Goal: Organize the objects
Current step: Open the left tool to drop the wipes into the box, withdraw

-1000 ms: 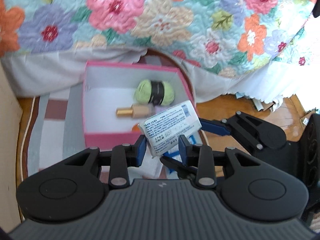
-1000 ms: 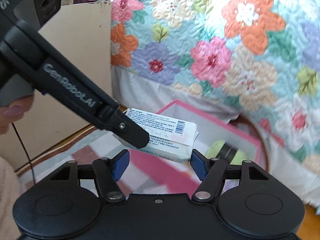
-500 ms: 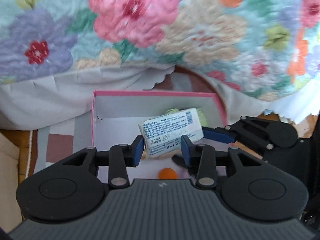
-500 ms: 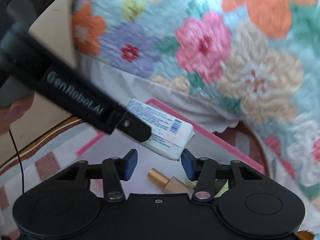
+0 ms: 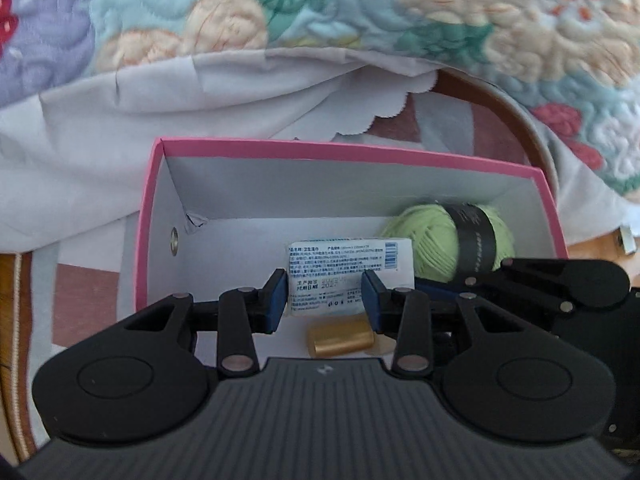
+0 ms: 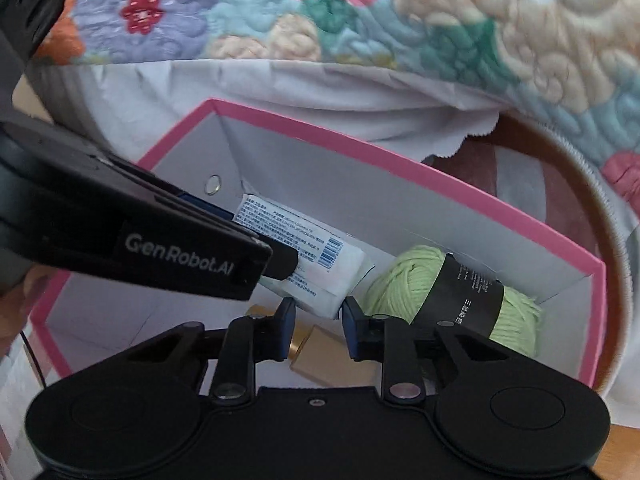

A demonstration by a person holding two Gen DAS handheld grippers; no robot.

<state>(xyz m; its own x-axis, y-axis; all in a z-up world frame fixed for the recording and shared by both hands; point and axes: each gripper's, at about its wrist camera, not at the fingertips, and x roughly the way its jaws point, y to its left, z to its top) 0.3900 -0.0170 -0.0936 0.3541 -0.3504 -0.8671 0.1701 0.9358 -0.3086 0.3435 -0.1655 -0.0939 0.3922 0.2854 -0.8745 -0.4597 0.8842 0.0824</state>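
Floral quilt (image 5: 280, 8) behind, you've got the wipes pack (image 5: 348, 268) pinched by both the left gripper (image 5: 326, 300) and right gripper (image 6: 316, 320), low inside the pink box (image 5: 344, 152) beside the green yarn (image 5: 436, 248). Placing step; next looks like letting go and lifting clear.

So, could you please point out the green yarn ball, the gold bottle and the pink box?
green yarn ball (image 5: 434, 244), left wrist view, on the green yarn.
gold bottle (image 5: 340, 335), left wrist view, on its gold cap.
pink box (image 6: 400, 162), right wrist view, on its far rim.

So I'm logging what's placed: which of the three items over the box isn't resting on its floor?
The white wipes packet: both grippers clamp it above the floor, unlike the green yarn and gold bottle.
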